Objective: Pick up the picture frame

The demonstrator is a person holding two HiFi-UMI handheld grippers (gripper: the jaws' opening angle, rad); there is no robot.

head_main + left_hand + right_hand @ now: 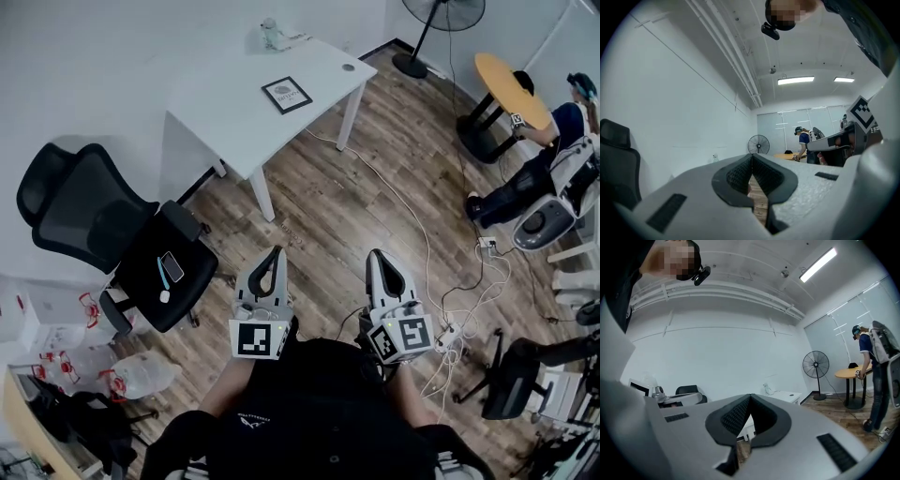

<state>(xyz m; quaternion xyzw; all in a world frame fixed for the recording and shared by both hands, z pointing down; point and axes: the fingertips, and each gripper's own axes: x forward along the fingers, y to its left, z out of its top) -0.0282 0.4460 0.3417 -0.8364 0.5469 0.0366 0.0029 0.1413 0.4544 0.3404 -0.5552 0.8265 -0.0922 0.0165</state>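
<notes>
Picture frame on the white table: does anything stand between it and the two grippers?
Nothing visible does. Open wood floor separates the left gripper and right gripper from the table where the picture frame lies; the chair stands aside.

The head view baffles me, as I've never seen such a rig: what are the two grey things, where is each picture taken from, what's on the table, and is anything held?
A person holds tongs in each hand: the left tongs and the right tongs. The head view is from a camera on the person's head, looking down. The other two views come from cameras riding on the tongs, looking along their jaws. Both are shut and empty. On the white table lies a dark picture frame, untouched.
</notes>
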